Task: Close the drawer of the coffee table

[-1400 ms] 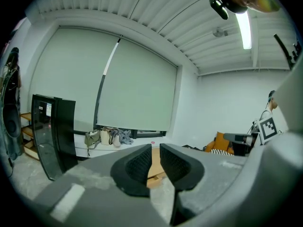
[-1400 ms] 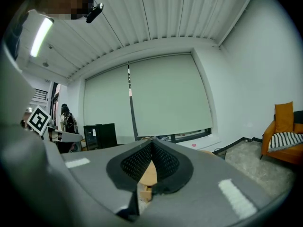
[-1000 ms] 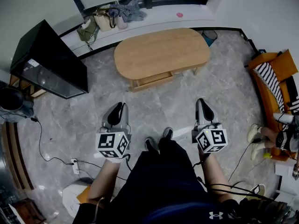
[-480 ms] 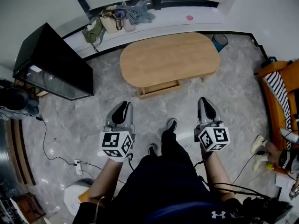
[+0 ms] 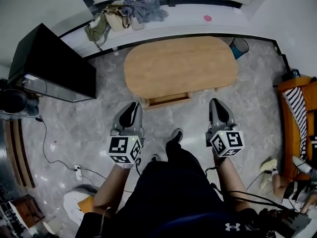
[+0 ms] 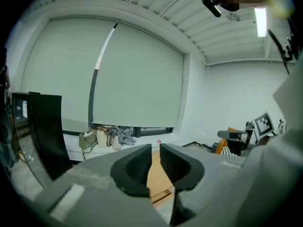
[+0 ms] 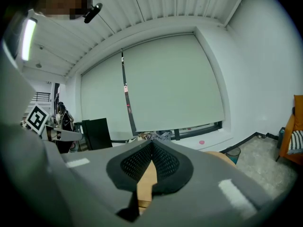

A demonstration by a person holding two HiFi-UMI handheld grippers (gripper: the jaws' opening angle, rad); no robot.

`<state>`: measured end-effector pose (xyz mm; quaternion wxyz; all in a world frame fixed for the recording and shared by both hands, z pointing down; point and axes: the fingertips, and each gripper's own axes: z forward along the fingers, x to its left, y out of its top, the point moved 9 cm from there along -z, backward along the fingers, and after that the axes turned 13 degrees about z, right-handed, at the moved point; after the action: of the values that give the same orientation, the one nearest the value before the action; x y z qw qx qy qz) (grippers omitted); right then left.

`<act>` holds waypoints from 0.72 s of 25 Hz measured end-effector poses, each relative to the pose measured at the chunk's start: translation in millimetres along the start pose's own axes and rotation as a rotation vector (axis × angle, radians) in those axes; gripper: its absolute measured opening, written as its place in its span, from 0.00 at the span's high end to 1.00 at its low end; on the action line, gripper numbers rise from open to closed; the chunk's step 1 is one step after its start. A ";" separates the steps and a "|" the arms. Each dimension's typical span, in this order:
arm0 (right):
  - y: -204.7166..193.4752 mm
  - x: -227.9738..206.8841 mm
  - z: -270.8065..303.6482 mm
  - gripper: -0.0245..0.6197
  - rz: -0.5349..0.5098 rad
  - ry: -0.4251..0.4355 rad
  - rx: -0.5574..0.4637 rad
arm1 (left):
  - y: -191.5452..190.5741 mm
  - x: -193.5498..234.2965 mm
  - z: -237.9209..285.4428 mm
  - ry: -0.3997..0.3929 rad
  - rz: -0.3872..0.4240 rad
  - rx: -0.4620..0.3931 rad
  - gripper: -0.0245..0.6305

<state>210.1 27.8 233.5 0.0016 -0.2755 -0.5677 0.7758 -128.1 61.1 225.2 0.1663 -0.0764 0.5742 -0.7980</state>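
An oval wooden coffee table (image 5: 181, 66) stands ahead on the grey stone floor. Its drawer (image 5: 168, 100) sticks out a little from the near side. My left gripper (image 5: 132, 106) hangs in the air short of the table's near left, its jaws a small gap apart with nothing between them. My right gripper (image 5: 217, 103) is level with it on the right, shut and empty, just off the table's near right edge. In the left gripper view the table top (image 6: 156, 178) and drawer (image 6: 162, 196) show through the gripper (image 6: 155, 151) gap. The right gripper (image 7: 152, 146) view shows only a strip of table (image 7: 146, 179).
A black cabinet (image 5: 49, 63) stands at the left. Bags (image 5: 119, 16) lie on the window ledge behind the table, a teal bin (image 5: 238, 47) at its right end. An orange chair with striped cloth (image 5: 297, 108) is far right. Cables and a power strip (image 5: 78, 168) lie lower left.
Both grippers have moved forward toward the table with the person's steps; the table and its drawer now sit closer to the fingertips. Neither pair of jaws has changed.
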 end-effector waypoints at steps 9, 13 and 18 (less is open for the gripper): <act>-17.9 -52.2 49.6 0.96 0.036 0.000 0.084 | -14.1 -11.1 44.8 -0.002 -0.028 0.070 0.87; -47.0 -67.9 68.4 0.96 0.039 -0.013 0.158 | -42.7 -6.2 61.4 -0.010 -0.030 0.141 0.87; -97.4 -93.6 94.6 0.96 0.037 -0.081 0.244 | -109.4 11.9 98.4 -0.050 -0.033 0.290 0.87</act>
<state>218.7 -50.3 378.5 -0.0021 -0.2522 -0.4635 0.8495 -127.9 0.5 359.8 0.1766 -0.0808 0.4471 -0.8731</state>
